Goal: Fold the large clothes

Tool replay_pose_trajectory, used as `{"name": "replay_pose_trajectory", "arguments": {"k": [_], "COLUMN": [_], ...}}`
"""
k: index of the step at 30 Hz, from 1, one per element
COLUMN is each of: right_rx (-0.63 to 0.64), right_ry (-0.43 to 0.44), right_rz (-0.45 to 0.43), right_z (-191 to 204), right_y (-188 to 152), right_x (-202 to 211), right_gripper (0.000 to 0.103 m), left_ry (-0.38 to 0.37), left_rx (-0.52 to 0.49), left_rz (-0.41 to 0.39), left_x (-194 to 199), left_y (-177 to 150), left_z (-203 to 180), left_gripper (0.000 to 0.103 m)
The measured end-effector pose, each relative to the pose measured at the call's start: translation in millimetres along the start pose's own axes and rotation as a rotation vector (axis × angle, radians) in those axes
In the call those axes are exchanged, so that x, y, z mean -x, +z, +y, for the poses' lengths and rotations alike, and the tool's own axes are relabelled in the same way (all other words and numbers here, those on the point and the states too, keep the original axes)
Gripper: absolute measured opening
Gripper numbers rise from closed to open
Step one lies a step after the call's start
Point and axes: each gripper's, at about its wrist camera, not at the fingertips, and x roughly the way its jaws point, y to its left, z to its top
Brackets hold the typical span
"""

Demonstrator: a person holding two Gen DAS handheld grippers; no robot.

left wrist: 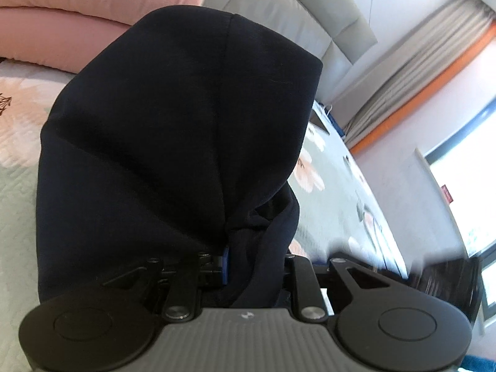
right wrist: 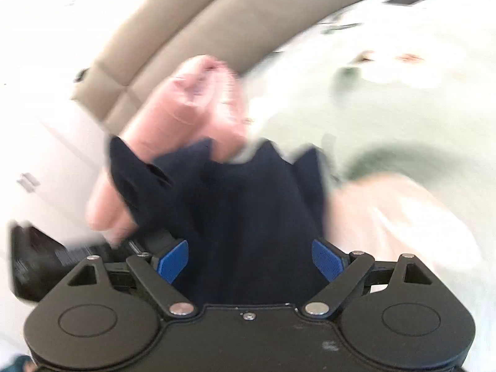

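Observation:
A dark navy hooded garment [left wrist: 173, 124] fills the left wrist view, its hood bulging up over the bed. My left gripper [left wrist: 248, 263] is shut on a bunch of this cloth; one blue pad [left wrist: 226, 263] shows, the other is hidden under the fabric. In the blurred right wrist view the same navy garment [right wrist: 245, 217] lies between the blue pads [right wrist: 173, 260] of my right gripper [right wrist: 248, 260]. Its jaws stand wide apart with cloth draped through the gap, so I cannot tell if they grip it.
The bed has a pale green quilt with pink flowers [left wrist: 328, 186]. Pink pillows [left wrist: 77, 15] lie by the grey padded headboard [left wrist: 279, 9]. Curtains and a window [left wrist: 458, 186] are on the right. The pink pillows [right wrist: 186, 117] also show in the right wrist view.

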Motion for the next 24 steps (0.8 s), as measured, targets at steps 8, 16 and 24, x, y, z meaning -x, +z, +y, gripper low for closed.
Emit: {"name": "replay_pose_trajectory", "arguments": {"k": [8, 16, 24], "right_rx": [-0.036, 0.078, -0.023], "right_ry": [0.289, 0.093, 0.001], "right_rz": [0.207, 0.120, 0.096], "right_z": [12.2, 43.3, -18.3], "right_y": [37.1, 54.9, 70.9], "right_x": [-104.3, -113.6, -89.3], "right_gripper": [0.102, 0.021, 0.020], "left_ry": [0.051, 0.051, 0.034], "left_rx": [-0.094, -0.085, -0.168], "left_rz": [0.047, 0.051, -0.007], "left_x": [-18.5, -15.1, 35.3], "left_y": [11.9, 25.2, 28.8], "left_z": [-20.1, -42.0, -70.0], "left_gripper": [0.022, 0.042, 0.074]}}
